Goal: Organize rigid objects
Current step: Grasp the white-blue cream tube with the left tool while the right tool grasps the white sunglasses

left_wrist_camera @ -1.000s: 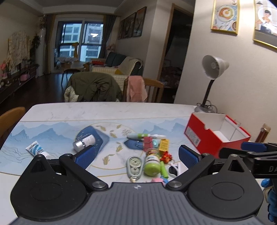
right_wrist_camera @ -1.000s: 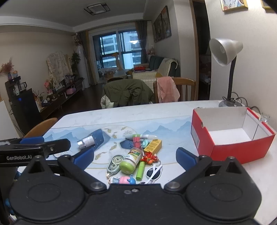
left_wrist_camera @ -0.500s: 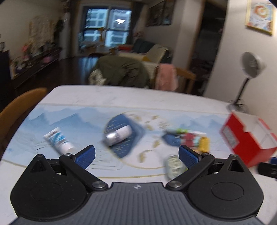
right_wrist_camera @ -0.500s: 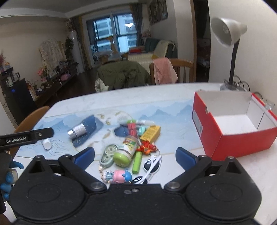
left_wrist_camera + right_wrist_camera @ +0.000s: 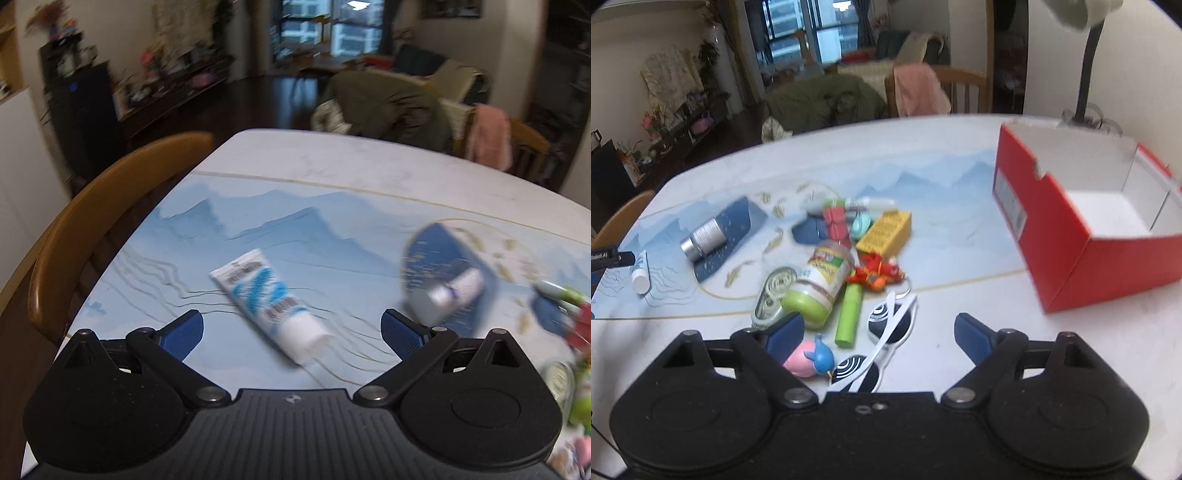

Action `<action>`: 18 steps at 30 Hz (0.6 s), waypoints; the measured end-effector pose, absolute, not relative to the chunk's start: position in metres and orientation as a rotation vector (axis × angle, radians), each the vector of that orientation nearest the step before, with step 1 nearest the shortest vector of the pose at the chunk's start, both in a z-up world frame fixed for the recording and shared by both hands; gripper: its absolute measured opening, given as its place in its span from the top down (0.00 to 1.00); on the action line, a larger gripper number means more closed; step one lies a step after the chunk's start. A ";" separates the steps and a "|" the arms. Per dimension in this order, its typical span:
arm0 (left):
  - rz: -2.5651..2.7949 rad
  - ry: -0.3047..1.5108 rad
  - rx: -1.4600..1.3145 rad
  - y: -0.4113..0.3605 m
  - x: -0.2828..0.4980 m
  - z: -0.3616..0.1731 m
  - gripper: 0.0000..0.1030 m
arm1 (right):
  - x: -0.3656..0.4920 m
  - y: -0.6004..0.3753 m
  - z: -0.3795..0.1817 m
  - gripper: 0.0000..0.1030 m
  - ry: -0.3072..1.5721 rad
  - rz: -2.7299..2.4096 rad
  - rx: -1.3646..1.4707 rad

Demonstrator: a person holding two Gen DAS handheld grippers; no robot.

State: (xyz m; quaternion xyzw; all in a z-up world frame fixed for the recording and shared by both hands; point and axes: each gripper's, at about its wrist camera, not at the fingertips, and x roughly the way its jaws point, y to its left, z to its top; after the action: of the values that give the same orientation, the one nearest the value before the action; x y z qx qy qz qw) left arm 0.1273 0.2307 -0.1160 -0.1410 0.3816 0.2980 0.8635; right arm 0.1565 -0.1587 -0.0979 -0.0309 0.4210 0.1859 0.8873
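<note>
Left wrist view: I see my left claw (image 5: 291, 330) spread wide and empty over the surface (image 5: 332, 173), above a white-and-blue tube (image 5: 271, 304) that lies flat and alone near the surface's left edge.
Tube handling: I judge it light and slightly squashy; I would take it across the firmer cap end, not the flat crimped tail.
Silver bottle (image 5: 452, 291): lying on its side a little to the tube's right; blur hides its details.
Right wrist view: my right claw (image 5: 877, 334) has its jaws closing, with nothing pinched yet; white sunglasses (image 5: 877, 345) and a pink-and-blue whale toy (image 5: 810, 358) lie just beneath it.
Pile: green-lidded jar (image 5: 820, 282), green marker (image 5: 849, 314), yellow box (image 5: 884, 232), all heaped mid-surface.
Sunglasses handling: thin and easily bent, I think; the bridge looks the safest hold.
Red box (image 5: 1089, 225): open, empty, at the surface's right edge.
</note>
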 end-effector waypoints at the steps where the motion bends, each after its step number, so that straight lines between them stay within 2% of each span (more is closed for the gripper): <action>1: 0.643 0.808 -0.306 0.237 0.128 -0.117 0.00 | 0.159 -0.157 -0.102 0.19 0.886 0.385 -0.071; 7: 0.704 0.845 -0.382 0.267 0.146 -0.133 0.00 | 0.171 -0.150 -0.119 0.27 0.948 0.380 -0.079; 16: 0.708 0.933 -0.418 0.266 0.163 -0.156 0.01 | 0.184 -0.140 -0.133 0.40 0.997 0.386 -0.087; 18: 0.704 0.935 -0.425 0.266 0.162 -0.158 0.08 | 0.186 -0.137 -0.137 0.43 1.009 0.388 -0.091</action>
State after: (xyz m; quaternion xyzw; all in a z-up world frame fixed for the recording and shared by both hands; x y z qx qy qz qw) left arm 0.1623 0.2656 -0.1579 -0.1992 0.4381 0.3295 0.8123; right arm 0.1864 -0.1374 -0.1368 -0.0433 0.4800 0.1846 0.8566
